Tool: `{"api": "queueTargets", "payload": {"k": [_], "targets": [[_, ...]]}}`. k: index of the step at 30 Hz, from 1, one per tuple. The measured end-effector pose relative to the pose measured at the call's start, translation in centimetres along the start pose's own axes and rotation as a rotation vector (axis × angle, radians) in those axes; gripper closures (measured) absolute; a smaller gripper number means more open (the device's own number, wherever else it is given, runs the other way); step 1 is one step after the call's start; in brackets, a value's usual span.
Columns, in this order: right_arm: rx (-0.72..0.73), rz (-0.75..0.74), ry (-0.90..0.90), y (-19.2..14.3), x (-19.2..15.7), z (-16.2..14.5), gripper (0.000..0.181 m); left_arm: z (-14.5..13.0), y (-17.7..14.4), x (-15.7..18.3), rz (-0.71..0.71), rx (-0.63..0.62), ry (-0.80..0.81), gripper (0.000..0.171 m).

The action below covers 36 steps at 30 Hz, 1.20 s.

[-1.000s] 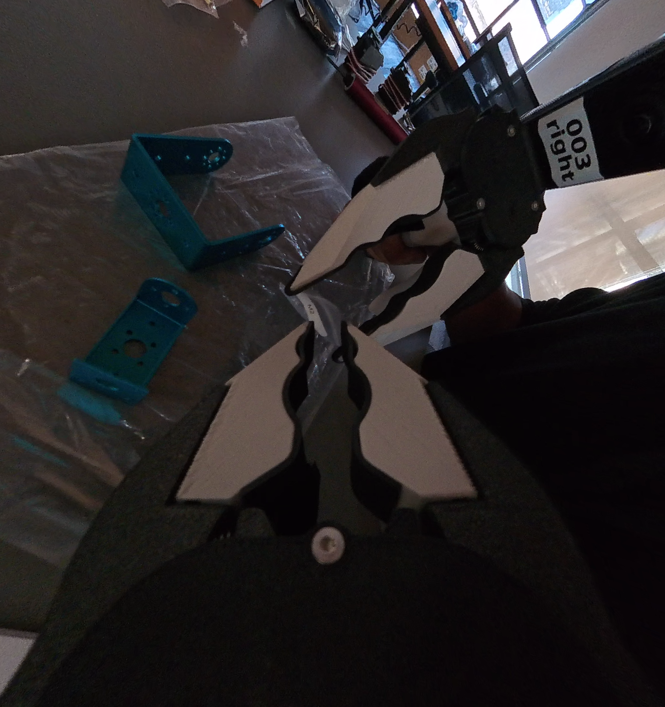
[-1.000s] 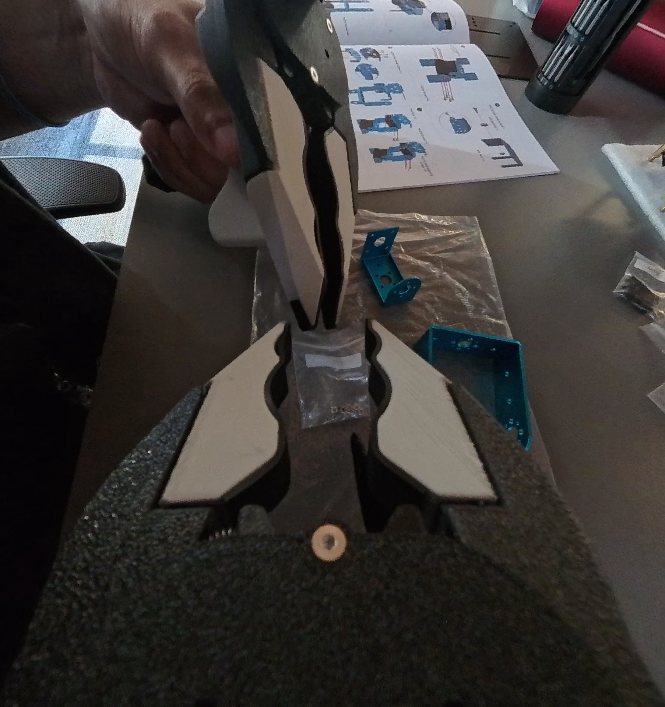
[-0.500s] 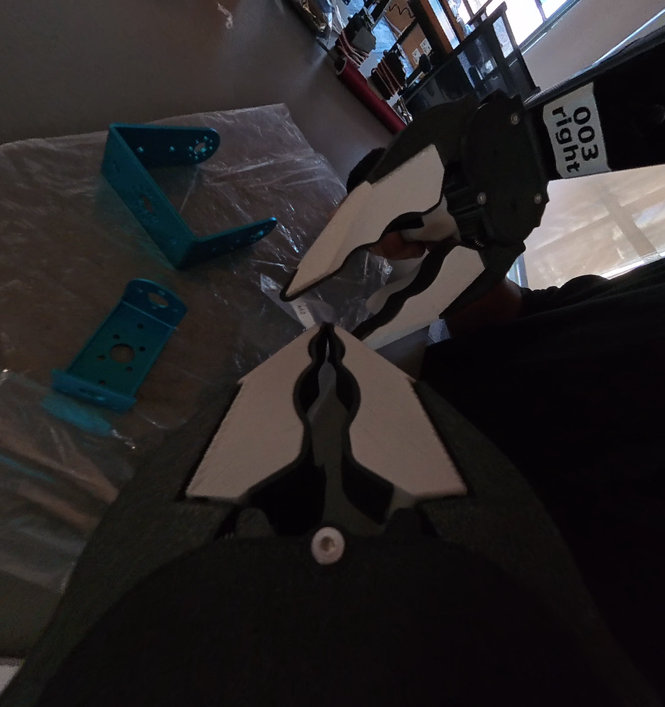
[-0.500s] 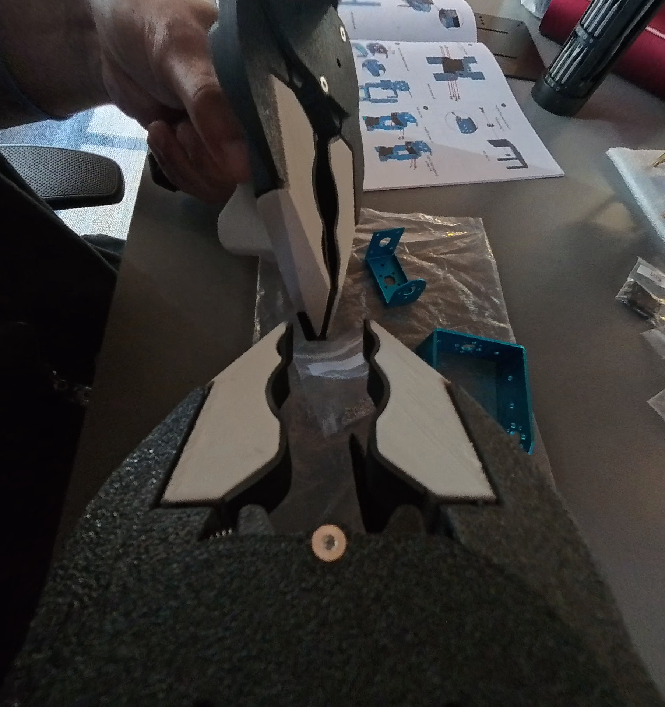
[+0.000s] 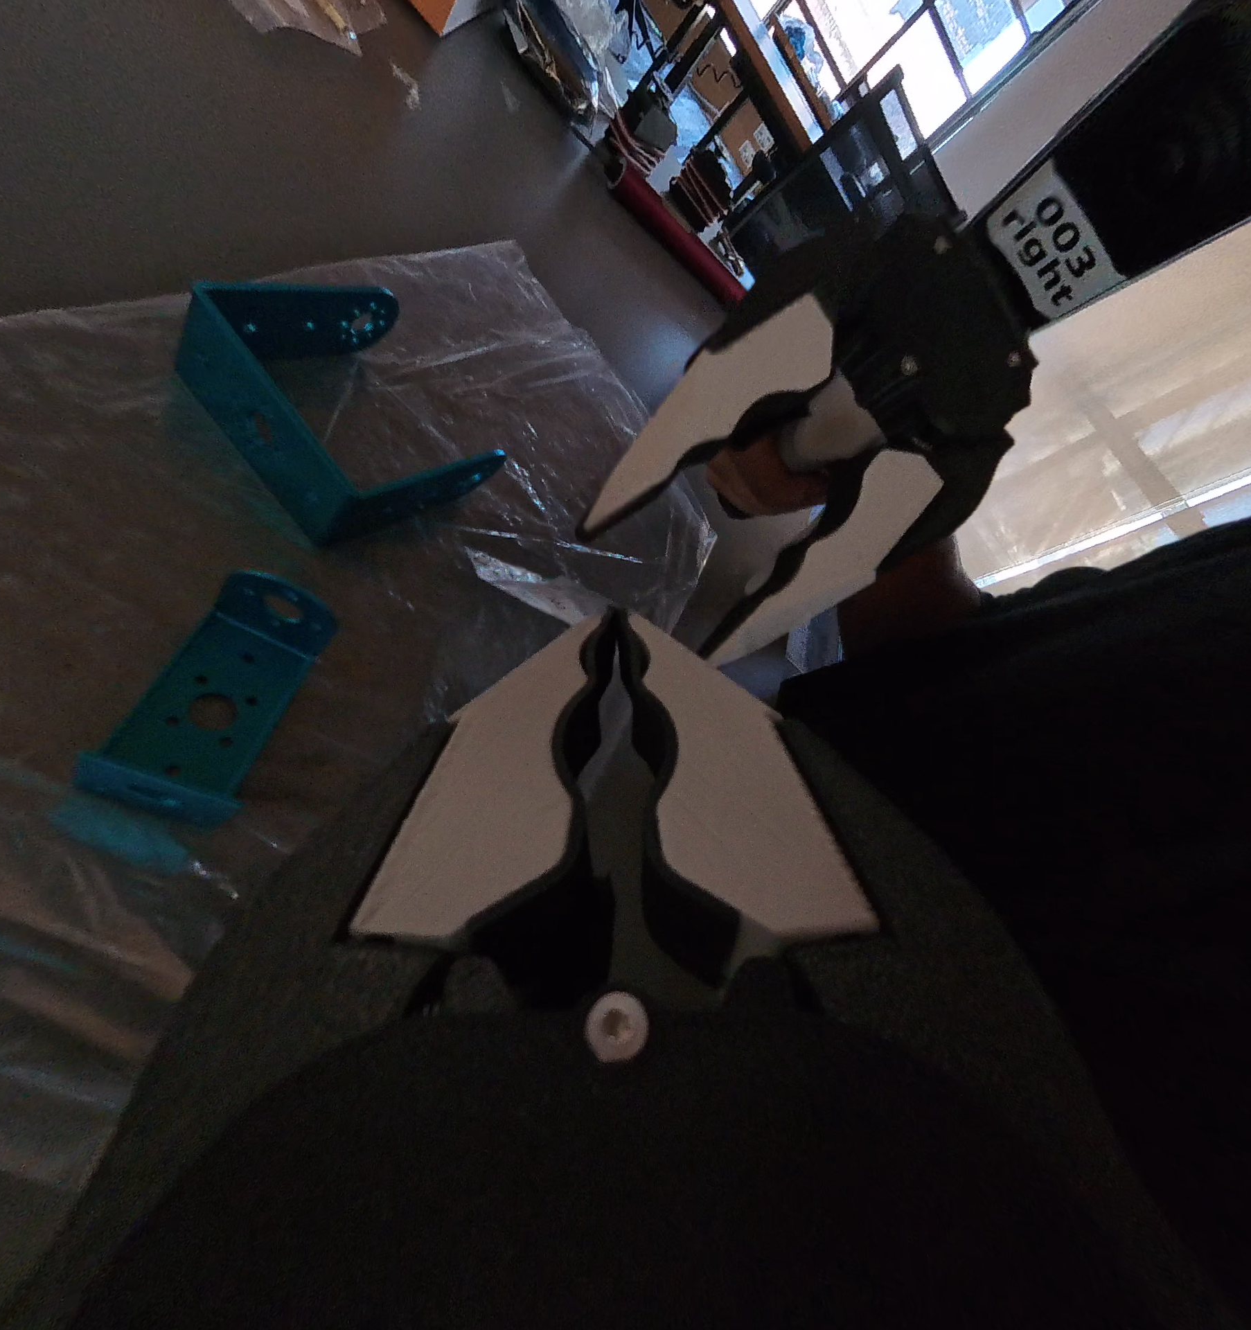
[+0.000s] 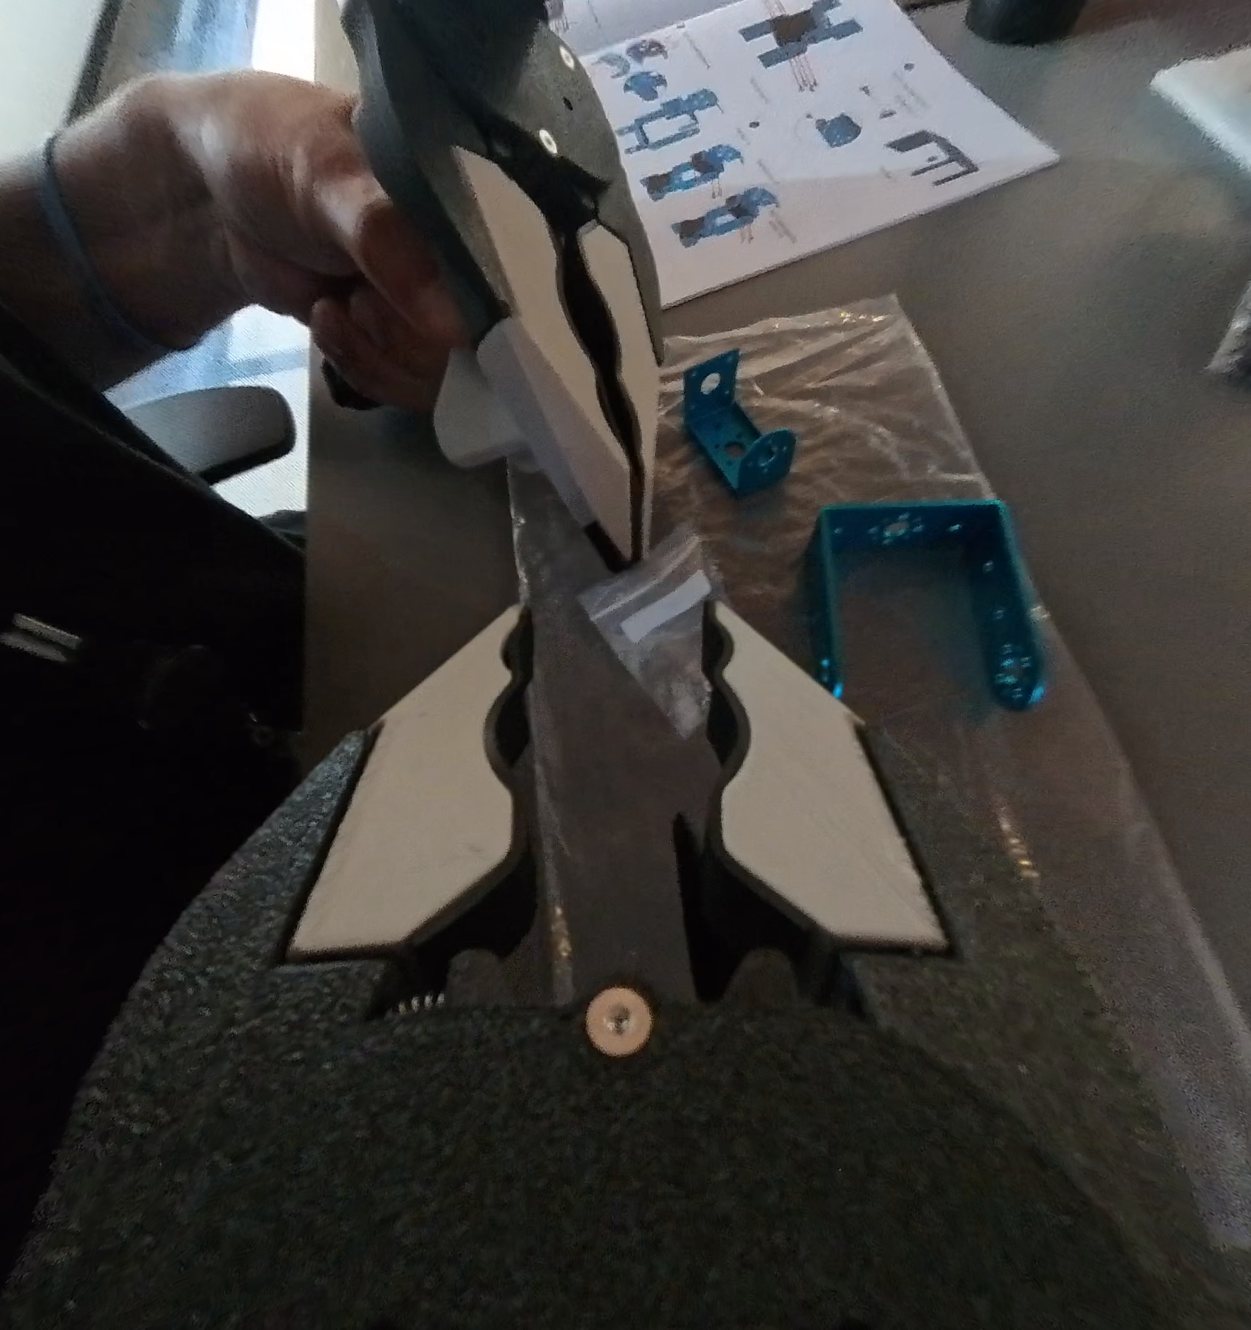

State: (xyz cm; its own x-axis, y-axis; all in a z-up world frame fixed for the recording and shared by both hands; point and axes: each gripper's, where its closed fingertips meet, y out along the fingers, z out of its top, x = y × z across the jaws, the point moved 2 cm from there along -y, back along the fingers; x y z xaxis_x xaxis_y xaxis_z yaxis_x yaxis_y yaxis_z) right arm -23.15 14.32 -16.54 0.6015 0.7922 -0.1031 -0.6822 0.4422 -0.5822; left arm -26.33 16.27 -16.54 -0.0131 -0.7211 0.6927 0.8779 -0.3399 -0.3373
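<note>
Pinched, it seems, at one top corner in the near-closed left gripper (image 6: 626, 554): the bag (image 6: 651, 633), tilted, though blur leaves the contact unsure. Spread wide around it, touching nothing: the right gripper (image 6: 615, 612). Off to the right on the plastic sheet (image 6: 860, 403), the U-bracket (image 6: 910, 522); farther back, the small bracket (image 6: 734, 446); beyond, the manual (image 6: 824, 108).

Likely trouble: so thin a hold on slick film could slip or tear, dropping the bag. Closing the right fingers off-centre could miss it.

Left gripper (image 5: 614, 620) jaws pinched on small clear bag (image 5: 536, 576) (teal brackets (image 5: 284, 403) beside).
</note>
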Motion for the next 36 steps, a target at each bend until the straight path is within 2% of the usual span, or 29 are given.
{"api": "queueTargets", "payload": {"k": [6, 10, 18, 22, 28, 34, 36], "targets": [[0.065, 0.110, 0.109, 0.2, -1.3, 0.3, 0.139, 0.8, 0.6, 0.3, -0.022, 0.024, 0.004, 0.171], [0.126, 0.143, 0.175, -0.2, -0.9, 0.6, 0.143, 1.2, 0.8, 0.5, -0.034, 0.039, 0.007, 0.171], [0.128, 0.107, 0.239, -0.4, 0.6, 0.1, 0.149, 1.3, -0.4, -0.2, 0.000, 0.057, -0.009, 0.171], [0.084, 0.094, 0.237, 0.4, 0.4, -0.1, 0.148, 0.8, -0.7, -0.5, 0.031, 0.043, -0.018, 0.171], [0.106, 0.140, 0.253, 1.0, -0.3, 0.6, 0.148, 0.4, 0.2, -0.5, 0.006, 0.031, -0.046, 0.171], [0.190, 0.200, 0.317, 0.1, -0.3, 1.3, 0.147, 1.0, 0.1, 0.2, -0.012, 0.051, -0.027, 0.171], [0.216, 0.255, 0.364, -0.2, -0.6, 1.5, 0.141, 1.1, 0.0, 0.2, -0.012, 0.049, -0.023, 0.171]]}}
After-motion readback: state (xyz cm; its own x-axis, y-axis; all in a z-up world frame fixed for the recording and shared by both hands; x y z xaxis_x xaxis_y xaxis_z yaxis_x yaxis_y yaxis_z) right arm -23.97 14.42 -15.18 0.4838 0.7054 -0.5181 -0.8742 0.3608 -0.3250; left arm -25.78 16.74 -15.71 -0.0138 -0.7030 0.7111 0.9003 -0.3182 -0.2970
